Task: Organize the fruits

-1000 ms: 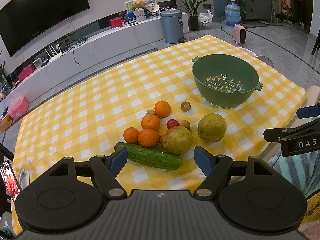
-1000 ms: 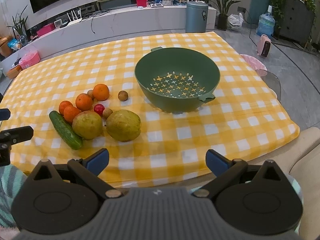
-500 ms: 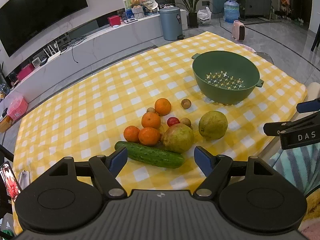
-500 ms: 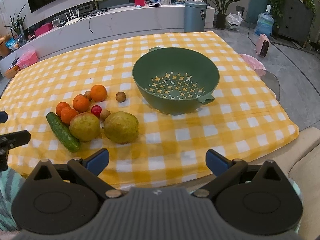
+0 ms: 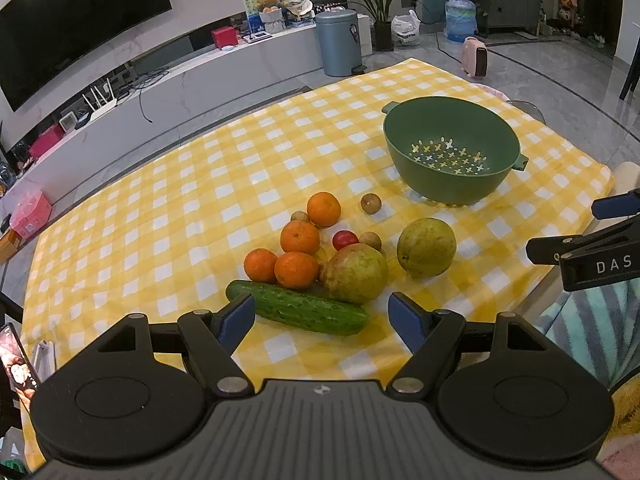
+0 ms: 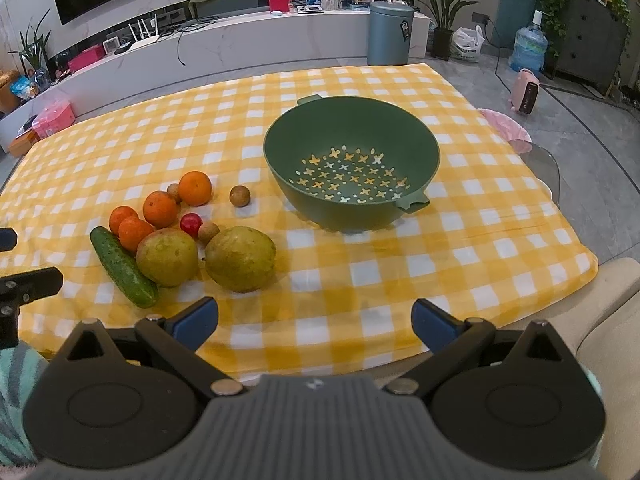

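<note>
A pile of produce lies on the yellow checked tablecloth (image 5: 168, 216): several oranges (image 5: 300, 237), a cucumber (image 5: 298, 307), two large yellow-green fruits (image 5: 426, 247) (image 5: 355, 273), a small red fruit (image 5: 345, 239) and small brown fruits (image 5: 370, 203). An empty green colander (image 5: 452, 152) stands to the right of the pile; it also shows in the right wrist view (image 6: 352, 160). My left gripper (image 5: 321, 317) is open and empty, just short of the cucumber. My right gripper (image 6: 315, 322) is open and empty, near the table's front edge, short of the nearer yellow-green fruit (image 6: 240, 259).
A beige chair (image 6: 612, 304) stands at the table's right front corner. A phone on a stand (image 5: 16, 364) sits at the far left. Beyond the table are a TV bench (image 6: 224, 40), a blue bin (image 6: 390, 34) and a water bottle (image 6: 529, 49).
Both grippers have crept a little toward the fruit pile and colander. Both stay open and empty; nothing on the table has moved.
</note>
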A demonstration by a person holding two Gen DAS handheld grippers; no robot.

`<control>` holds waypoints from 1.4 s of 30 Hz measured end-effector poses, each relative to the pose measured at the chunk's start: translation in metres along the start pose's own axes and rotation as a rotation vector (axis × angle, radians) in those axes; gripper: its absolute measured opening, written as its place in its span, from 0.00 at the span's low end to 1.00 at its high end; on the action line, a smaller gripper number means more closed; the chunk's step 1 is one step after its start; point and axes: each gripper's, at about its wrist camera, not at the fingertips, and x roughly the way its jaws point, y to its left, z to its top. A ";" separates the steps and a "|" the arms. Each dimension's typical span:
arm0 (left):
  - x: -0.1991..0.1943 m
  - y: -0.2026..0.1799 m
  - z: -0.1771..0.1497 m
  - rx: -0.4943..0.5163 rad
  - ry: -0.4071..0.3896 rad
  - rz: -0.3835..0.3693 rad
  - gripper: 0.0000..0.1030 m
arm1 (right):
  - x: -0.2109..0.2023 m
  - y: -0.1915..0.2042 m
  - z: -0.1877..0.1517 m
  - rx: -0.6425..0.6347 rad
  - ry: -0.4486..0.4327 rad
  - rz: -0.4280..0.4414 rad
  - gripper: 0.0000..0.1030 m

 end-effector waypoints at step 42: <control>0.125 -0.034 0.008 0.368 0.029 -0.125 0.86 | 0.122 0.016 0.007 0.074 0.032 0.295 0.80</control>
